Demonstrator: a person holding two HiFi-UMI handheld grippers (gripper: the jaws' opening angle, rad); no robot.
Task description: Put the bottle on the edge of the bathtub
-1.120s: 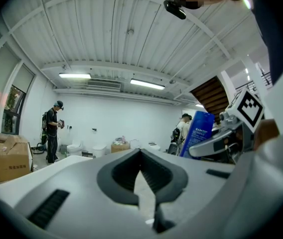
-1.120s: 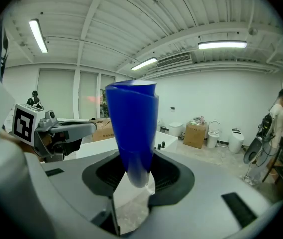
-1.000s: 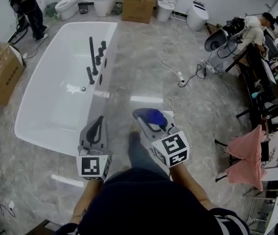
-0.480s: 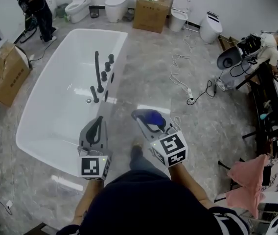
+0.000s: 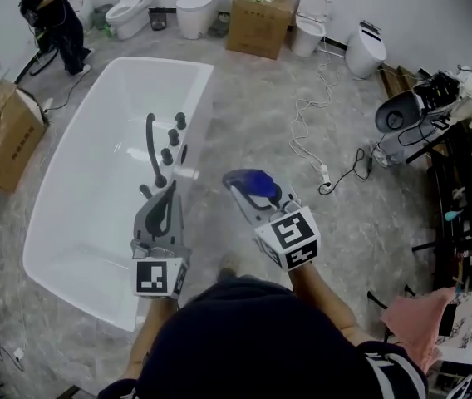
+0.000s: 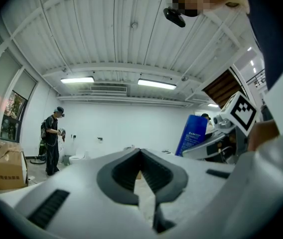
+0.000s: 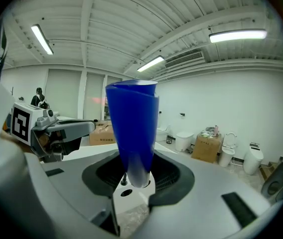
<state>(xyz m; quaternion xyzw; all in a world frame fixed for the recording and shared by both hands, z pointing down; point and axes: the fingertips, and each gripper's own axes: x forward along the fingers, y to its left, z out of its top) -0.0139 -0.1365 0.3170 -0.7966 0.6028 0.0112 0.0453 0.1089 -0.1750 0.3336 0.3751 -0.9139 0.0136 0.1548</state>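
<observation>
The right gripper (image 5: 247,194) was clamped on the blue bottle (image 5: 254,183) — its jaws pressed on the bottle's lower end, and the rest stood up between them in the right gripper view. The bottle was in the air over the floor, just beside the long edge of the white bathtub (image 5: 86,198) that carried the black taps (image 5: 159,144). The left gripper (image 5: 166,196) — jaws drawn together, nothing between them — hung by that same edge.
</observation>
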